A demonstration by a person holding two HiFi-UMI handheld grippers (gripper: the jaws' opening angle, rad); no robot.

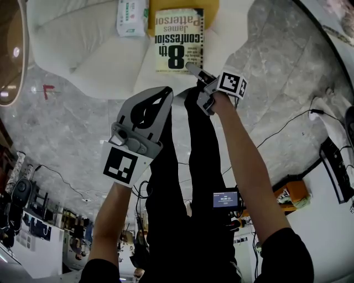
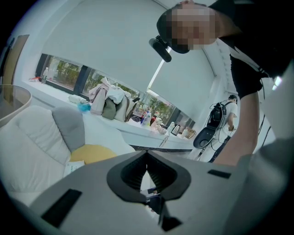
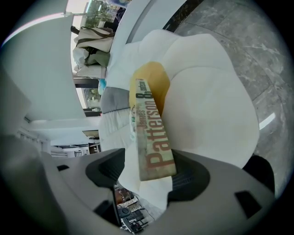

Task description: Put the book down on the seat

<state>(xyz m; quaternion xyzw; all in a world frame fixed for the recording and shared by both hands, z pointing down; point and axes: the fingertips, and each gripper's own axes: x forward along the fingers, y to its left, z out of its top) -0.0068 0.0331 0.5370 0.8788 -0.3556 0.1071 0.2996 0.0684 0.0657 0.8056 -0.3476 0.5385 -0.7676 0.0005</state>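
The book [image 1: 178, 41], a pale paperback with large dark print, lies flat and face up on the white sofa seat [image 1: 105, 66], its far end against a yellow cushion [image 1: 213, 6]. My right gripper [image 1: 194, 72] is at the book's near edge. In the right gripper view the book's spine [image 3: 149, 133] runs away from between the jaws of the right gripper [image 3: 149, 173], which stand wide with a gap beside the book. My left gripper [image 1: 162, 95] hangs lower, over the floor in front of the seat, its tips together and nothing in it.
A white packet [image 1: 131, 16] lies on the seat left of the book. A round table's edge [image 1: 12, 52] shows at far left. The floor is grey marble, with cables [image 1: 287, 124] and an orange bag [image 1: 290, 193] at right. The person's black-trousered legs [image 1: 188, 182] stand below.
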